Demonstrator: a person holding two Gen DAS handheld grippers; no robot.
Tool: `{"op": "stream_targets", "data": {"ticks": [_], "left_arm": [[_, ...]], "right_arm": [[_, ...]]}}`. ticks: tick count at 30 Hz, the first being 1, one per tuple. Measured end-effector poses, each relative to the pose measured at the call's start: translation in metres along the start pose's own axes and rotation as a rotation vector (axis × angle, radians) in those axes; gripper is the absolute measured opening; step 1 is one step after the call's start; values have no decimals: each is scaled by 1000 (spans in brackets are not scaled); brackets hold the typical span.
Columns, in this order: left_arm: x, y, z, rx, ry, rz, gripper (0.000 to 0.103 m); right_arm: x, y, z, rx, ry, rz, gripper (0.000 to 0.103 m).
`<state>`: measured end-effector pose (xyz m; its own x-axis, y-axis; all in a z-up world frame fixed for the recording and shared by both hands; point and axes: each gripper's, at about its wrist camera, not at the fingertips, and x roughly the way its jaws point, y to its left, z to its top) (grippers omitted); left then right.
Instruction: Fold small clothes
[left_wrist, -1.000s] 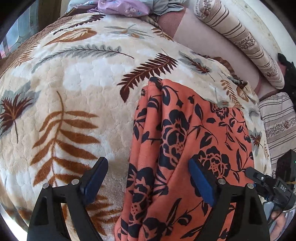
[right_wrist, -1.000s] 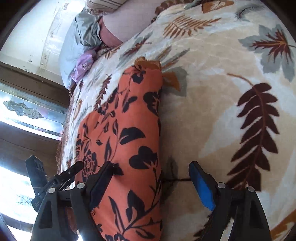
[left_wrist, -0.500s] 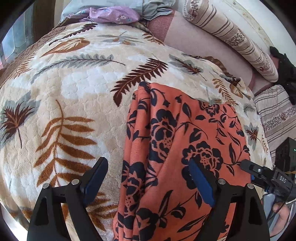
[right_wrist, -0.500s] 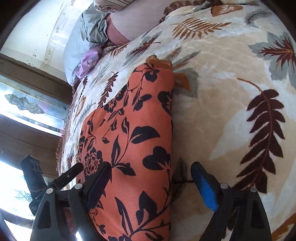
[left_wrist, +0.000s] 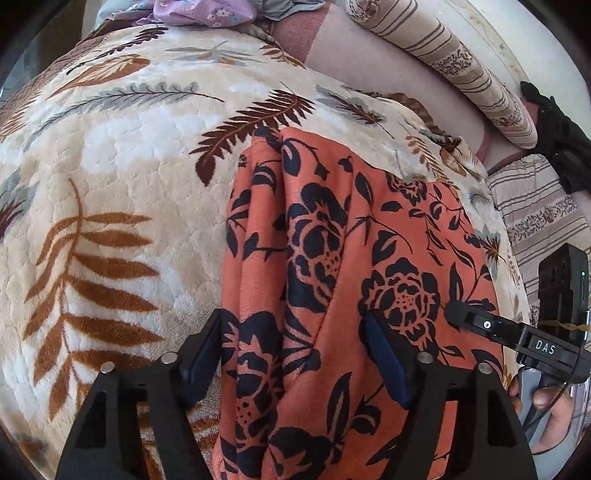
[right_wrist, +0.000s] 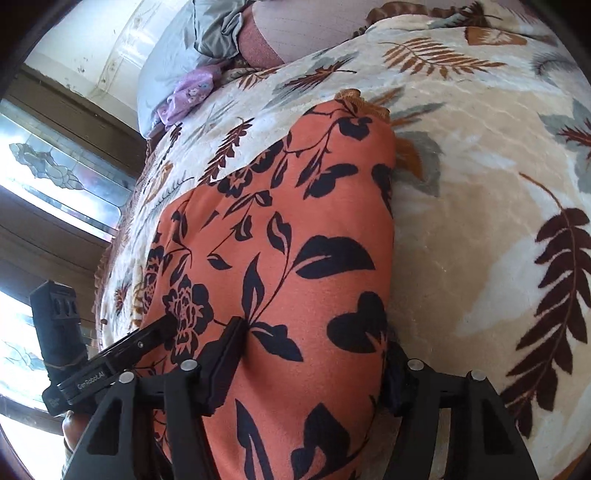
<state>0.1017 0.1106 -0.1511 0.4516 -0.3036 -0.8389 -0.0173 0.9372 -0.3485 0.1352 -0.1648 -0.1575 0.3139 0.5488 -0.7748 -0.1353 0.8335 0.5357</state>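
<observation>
An orange garment with a black flower print (left_wrist: 332, 258) lies folded lengthwise on a cream leaf-patterned blanket (left_wrist: 110, 166). My left gripper (left_wrist: 295, 354) is open, its fingers pressed down astride the garment's left folded edge at the near end. My right gripper (right_wrist: 314, 362) is open too, its fingers straddling the garment's (right_wrist: 295, 229) right edge at the near end. Each gripper shows in the other's view: the right one (left_wrist: 517, 332) and the left one (right_wrist: 110, 354).
A purple cloth (left_wrist: 199, 11) and grey-blue bedding lie at the blanket's far end. A striped bolster (left_wrist: 454, 62) and striped pillow (left_wrist: 539, 214) lie at the right. A stained-glass window (right_wrist: 55, 177) is to the left of the bed.
Both grippers have moved forward and down onto the garment's near end. Their fingers now press into the cloth on either side of its edges.
</observation>
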Motion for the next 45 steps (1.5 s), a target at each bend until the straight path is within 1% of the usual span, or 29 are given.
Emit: {"op": "stream_targets", "data": {"ticks": [3, 5, 8, 9, 10, 12, 13, 15, 16, 18, 19, 21, 22, 23, 24, 25, 26, 27, 28, 30, 33, 36, 39, 40, 41, 42, 43, 44, 45], "left_arm": [[-6, -1, 1, -25, 15, -18, 61], [-23, -5, -5, -52, -20, 9, 59], [-46, -6, -28, -57, -78, 5, 60], [-40, -2, -36, -60, -56, 19, 58], [-26, 9, -47, -101, 4, -3, 51], [-32, 24, -49, -181, -13, -74, 46], [-37, 24, -47, -189, -11, -77, 45], [-44, 12, -40, -132, -12, -37, 46], [-46, 5, -36, -90, -9, -18, 52], [-53, -2, -28, -51, -44, -32, 75], [-54, -2, -23, -51, -67, -46, 90], [-45, 1, -14, -70, -83, -33, 94], [-31, 4, -10, -73, -45, -20, 94], [-11, 5, -6, -75, 34, -5, 93], [-1, 5, -7, -58, 60, 14, 93], [-4, -2, -7, -9, 29, 16, 81], [-5, -11, -5, 30, 52, -36, 49], [-8, -14, -2, 24, 59, -41, 47], [-12, -19, 2, 37, 51, -22, 37], [-23, -28, 10, 59, 18, -24, 33], [-42, -48, 30, 64, -53, -89, 33], [-59, -85, 58, 128, -154, -137, 33], [-46, -120, 79, 166, -160, -164, 37], [-35, -128, 84, 165, -155, -150, 42], [-21, -134, 86, 165, -148, -133, 50], [-1, -139, 86, 172, -114, -98, 60], [22, -139, 84, 176, -45, -35, 79], [44, -141, 79, 168, 23, 24, 80], [64, -136, 75, 157, 95, 58, 80]], "right_arm": [[-1, 3, 0, -14, 3, -13, 61], [0, 0, 0, -11, -1, -4, 61], [1, -6, -1, 14, -8, 17, 62], [1, -7, -2, 15, -11, 21, 63], [1, -8, -2, 17, -15, 23, 64], [1, -6, -3, 11, -11, 19, 66], [-1, -5, -3, 7, -10, 12, 66], [-3, -5, -3, 14, -5, 8, 67], [-4, -6, -3, 23, -1, 13, 68], [-7, -10, -3, 64, 13, 34, 75], [-9, -11, -4, 75, 15, 49, 79], [-10, -11, -4, 70, 11, 62, 85], [-9, -11, -5, 61, 14, 58, 85], [-5, -10, -4, 48, 17, 55, 85], [-3, -8, -4, 35, 16, 52, 84], [-2, -5, -3, 7, 16, 42, 82], [-1, 4, -1, -46, 16, 8, 63], [-2, 11, 0, -83, 10, -19, 56], [-6, 20, 1, -128, 4, -44, 51], [-18, 34, 10, -200, -15, -75, 39], [-57, 43, 32, -252, -97, -85, 37], [-106, 35, 62, -252, -198, -85, 37], [-134, 9, 82, -210, -257, -99, 38], [-137, -7, 87, -170, -262, -91, 38], [-136, -29, 92, -115, -257, -81, 43], [-130, -51, 94, -61, -246, -84, 59], [-121, -73, 95, -2, -227, -105, 68], [-107, -103, 91, 83, -195, -151, 75], [-97, -125, 86, 144, -162, -191, 75]]}}
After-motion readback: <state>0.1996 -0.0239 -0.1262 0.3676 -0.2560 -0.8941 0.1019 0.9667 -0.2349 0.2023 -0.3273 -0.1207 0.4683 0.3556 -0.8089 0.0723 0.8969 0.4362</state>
